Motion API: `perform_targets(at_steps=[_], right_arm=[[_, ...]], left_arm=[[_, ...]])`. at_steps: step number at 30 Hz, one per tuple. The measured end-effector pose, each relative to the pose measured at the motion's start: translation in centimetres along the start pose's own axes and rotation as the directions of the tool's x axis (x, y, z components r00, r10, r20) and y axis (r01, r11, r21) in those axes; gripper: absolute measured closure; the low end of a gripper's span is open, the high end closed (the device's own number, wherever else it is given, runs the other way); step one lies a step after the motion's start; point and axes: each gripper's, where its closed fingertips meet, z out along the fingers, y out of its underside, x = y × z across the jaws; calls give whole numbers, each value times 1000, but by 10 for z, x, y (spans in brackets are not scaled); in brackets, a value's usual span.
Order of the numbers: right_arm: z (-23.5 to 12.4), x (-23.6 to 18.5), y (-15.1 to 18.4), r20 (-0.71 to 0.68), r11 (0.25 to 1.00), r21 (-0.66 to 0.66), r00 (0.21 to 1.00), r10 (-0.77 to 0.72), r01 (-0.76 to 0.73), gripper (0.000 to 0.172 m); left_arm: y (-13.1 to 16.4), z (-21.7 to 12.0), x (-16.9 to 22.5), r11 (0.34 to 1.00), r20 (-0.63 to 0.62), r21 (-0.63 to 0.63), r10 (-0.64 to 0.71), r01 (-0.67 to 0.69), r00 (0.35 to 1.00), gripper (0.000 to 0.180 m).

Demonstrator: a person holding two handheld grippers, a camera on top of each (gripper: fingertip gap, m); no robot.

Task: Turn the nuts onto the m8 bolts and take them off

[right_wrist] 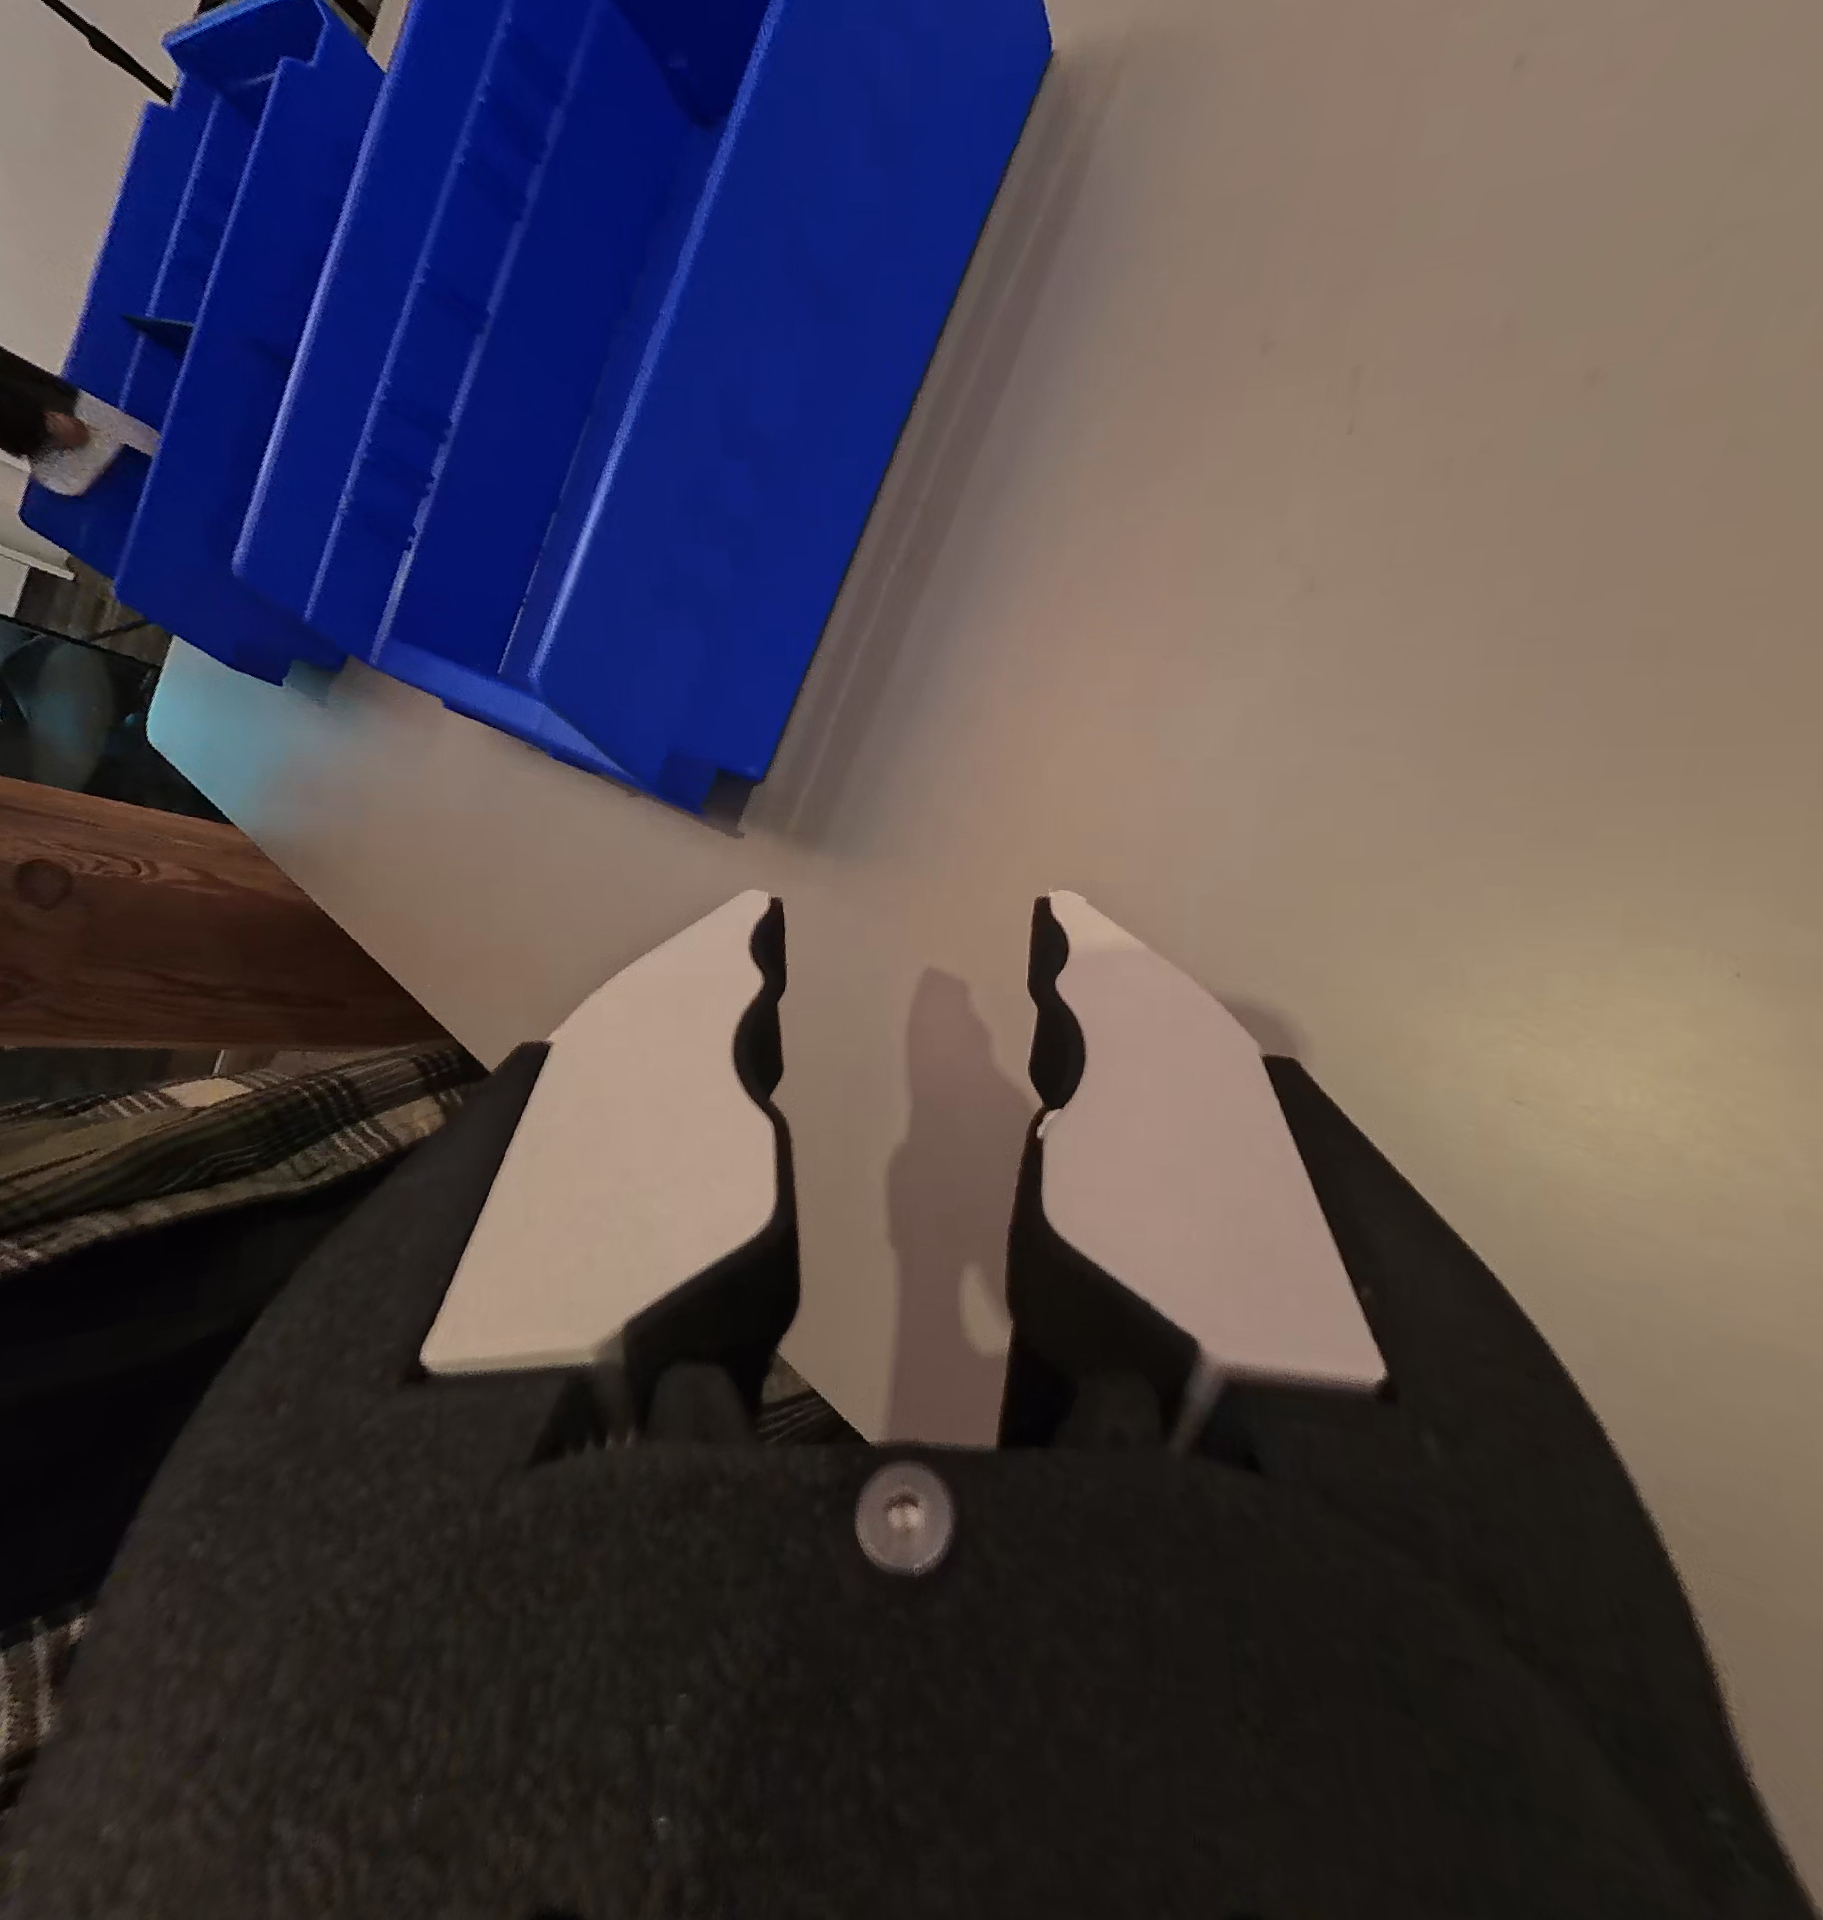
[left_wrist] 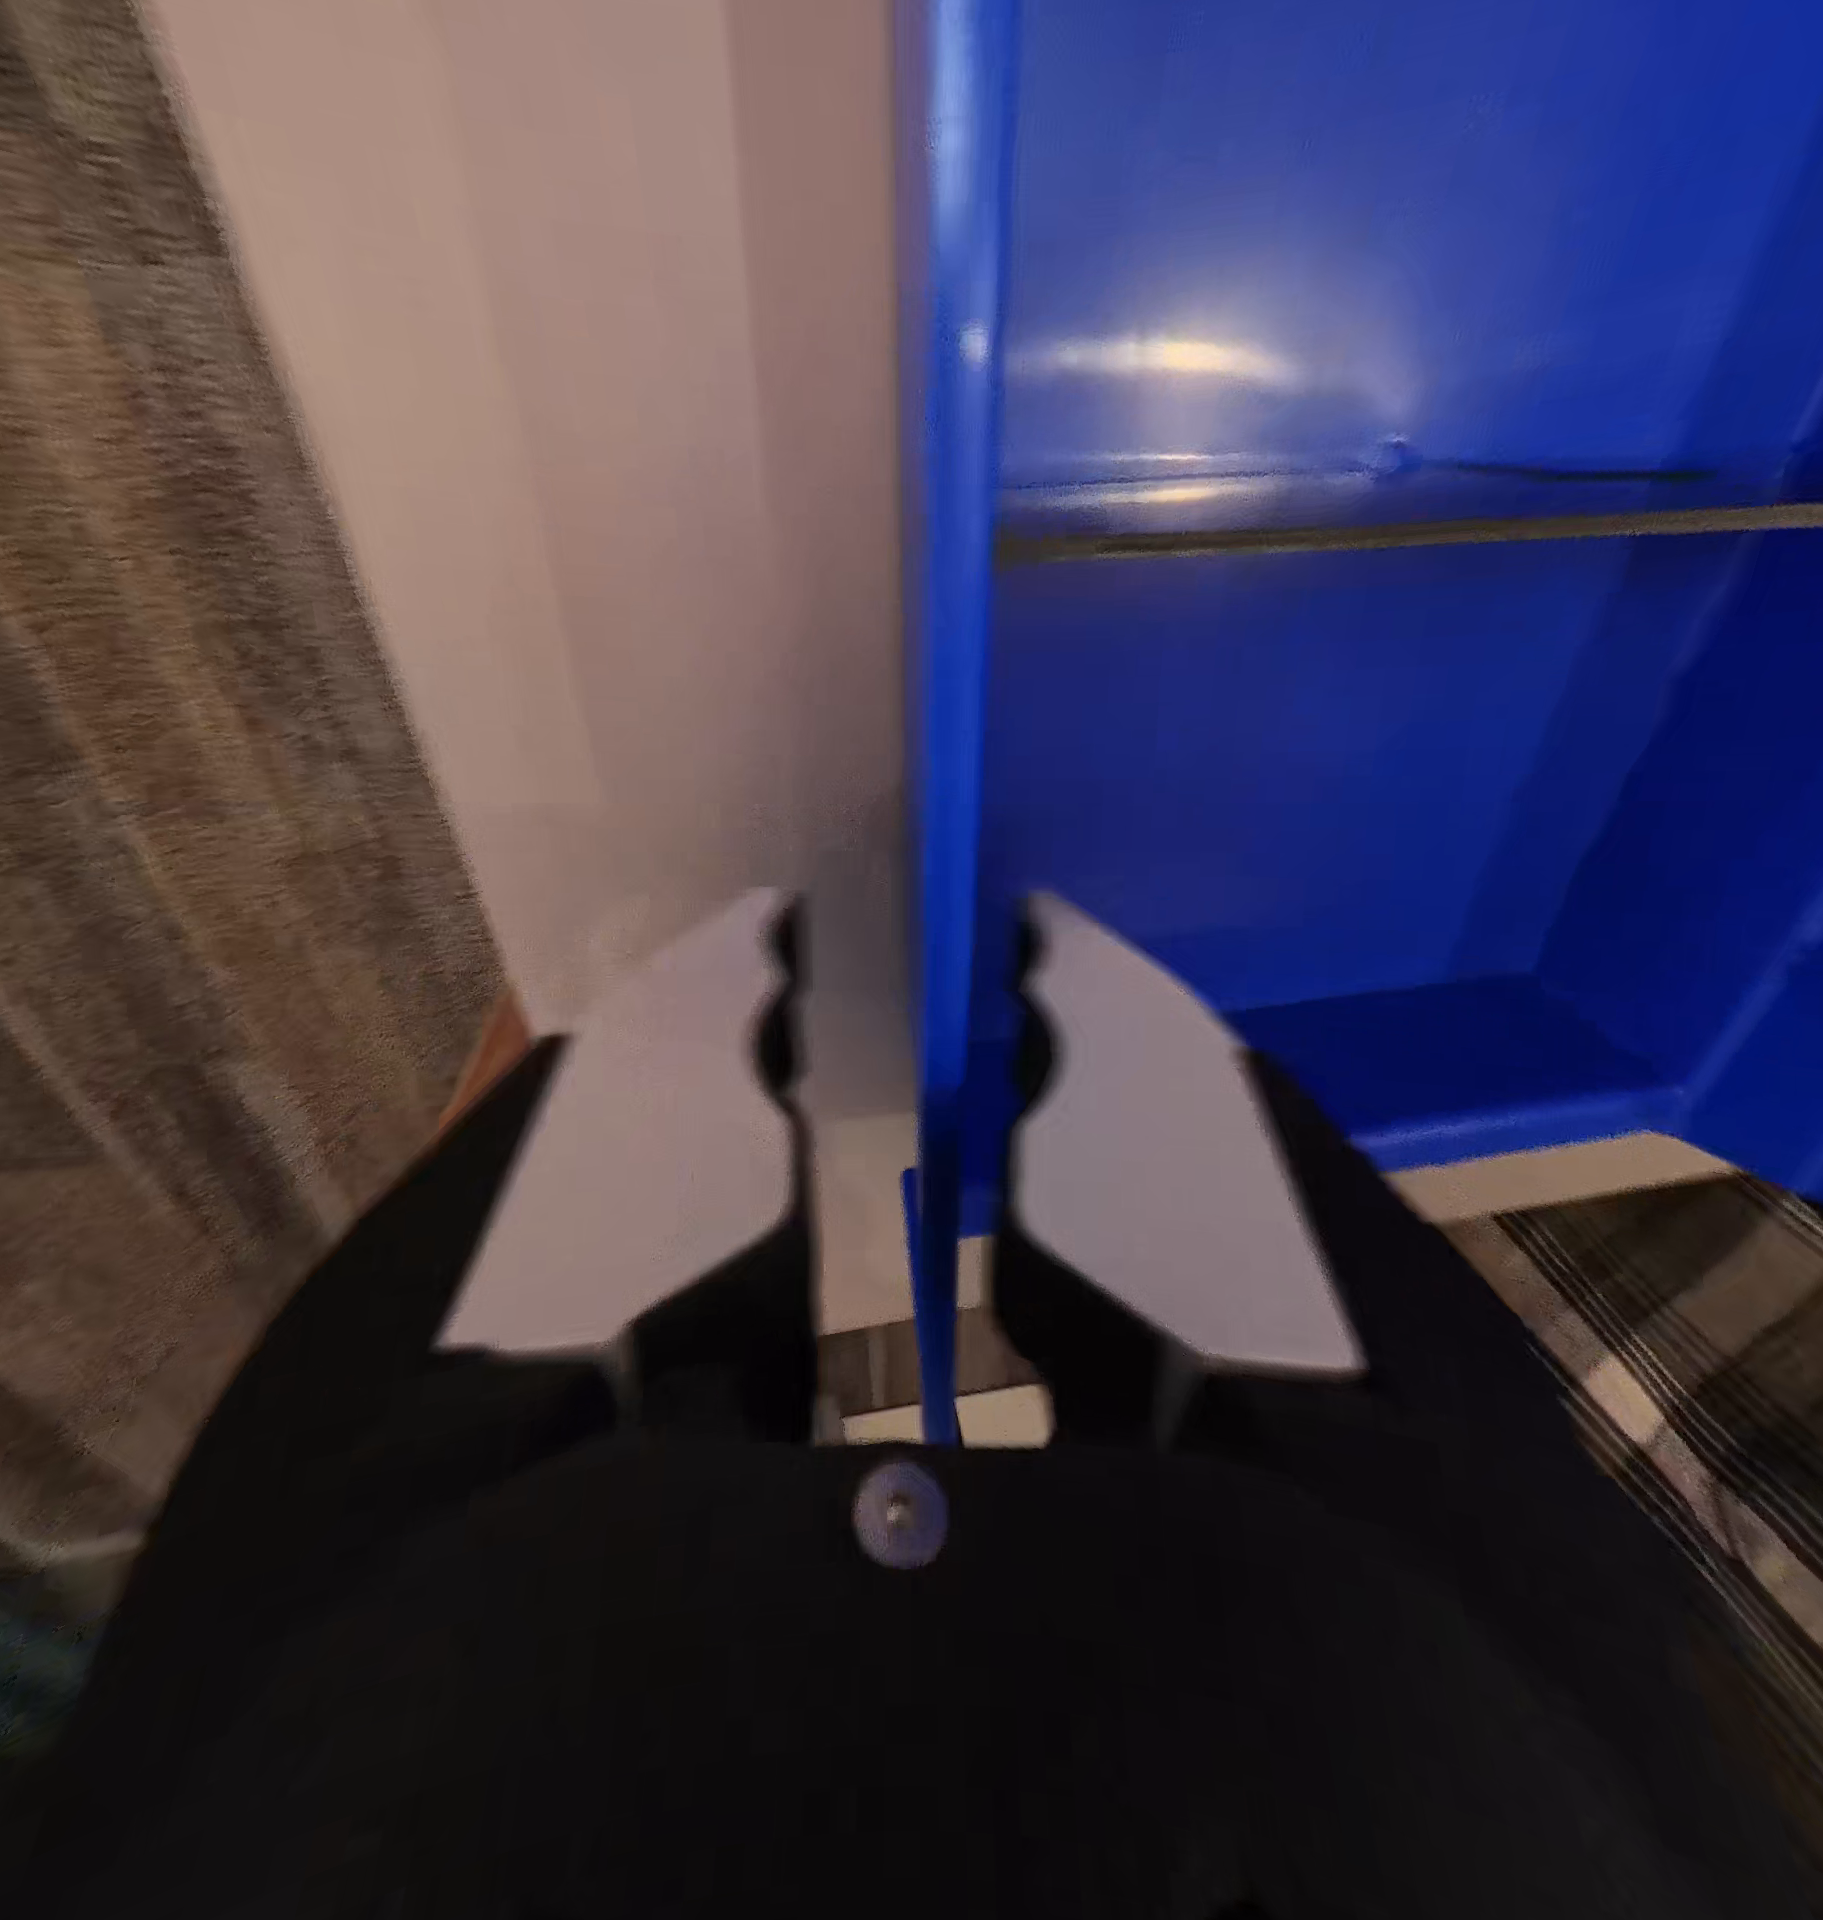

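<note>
Saw the big stuff first: a smooth matte off-white table top (right_wrist: 1406,520), bare across most of its right side. Then a row of glossy blue moulded-plastic bins (right_wrist: 678,416), thin-walled with ribs and dividers, parked up toward the table's far left edge. The compartment visible in the left view (left_wrist: 1406,727) looked empty.

Found the left gripper (left_wrist: 907,935) straddling one thin blue bin wall (left_wrist: 954,623), jaws partly apart and not clamped. Clear gap on the left pad; too blurry to tell about the right one. Found the right gripper (right_wrist: 907,935) hanging over bare table near the front edge, jaws apart, nothing but its own shadow between them.

Couldn't spot a single nut or M8 bolt in either view. Guessing further down the bins, hidden behind the walls.

Would expect small steel parts anyway: rigid, dense for their size, slick and keen to roll. Would seat a nut's opposite flats in the scalloped black pad notches, and take a bolt by the head or plain shank, not the threads.
</note>
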Motion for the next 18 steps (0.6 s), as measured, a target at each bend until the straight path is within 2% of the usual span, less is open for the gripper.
perform_targets(at_steps=[1,18], right_arm=[[0,1,1,0,1000,-2,1000,2,-2,127],[-3,7,10,24,999,-2,999,32,-32,133]], left_arm=[[-1,1,4,1000,-27,4,9,-8,1000,175],[3,-21,0,995,27,75,-63,61,998,176]])
